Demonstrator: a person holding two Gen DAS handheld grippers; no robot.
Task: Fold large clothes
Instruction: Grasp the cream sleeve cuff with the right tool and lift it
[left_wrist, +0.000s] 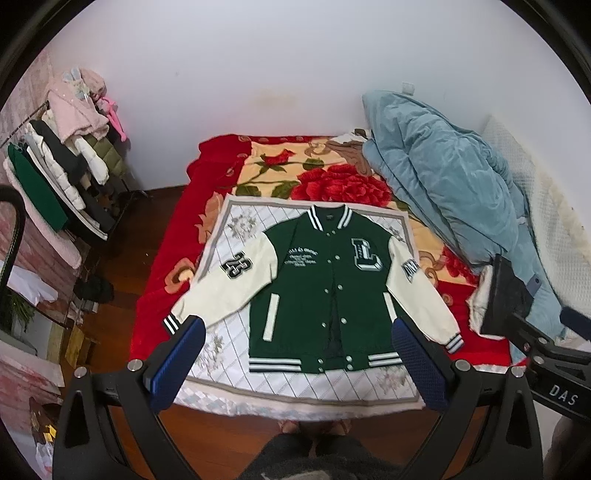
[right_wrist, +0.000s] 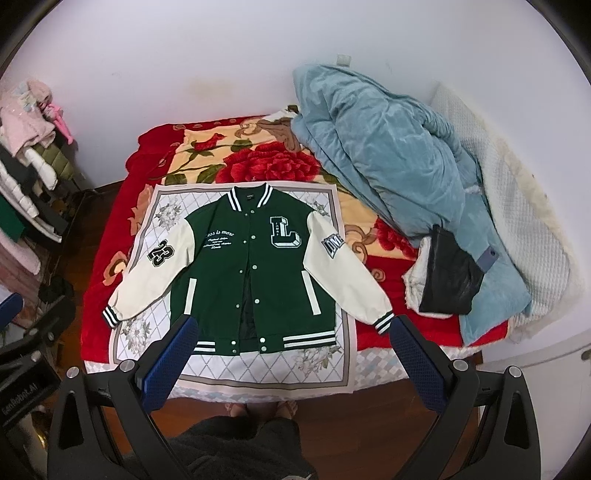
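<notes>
Jaws spread wide on left gripper (left_wrist: 297, 345) and right gripper (right_wrist: 291, 341), nothing held, both raised above near edge of bed (right_wrist: 107, 295). Varsity jacket (right_wrist: 251, 266) flat, front up, on white quilted mat (right_wrist: 258, 373) at bed's near edge; sleeves splayed outward, lower snaps undone. No fold made yet: sleeves, sides, hem-to-collar fold all left. Blue duvet (right_wrist: 388, 155) heaped along right edge.

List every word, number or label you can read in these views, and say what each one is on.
"L": patch on the jacket chest.
"23": patch on one white sleeve.
"DAS": body of the right tongs seen from the left wrist view.
Script on the other chest side: seems to end "is more"; smaller lines blurred.
Patch on the other sleeve: blurred.
Collar tag: too small.
Lettering on the left tongs: too blurred.
</notes>
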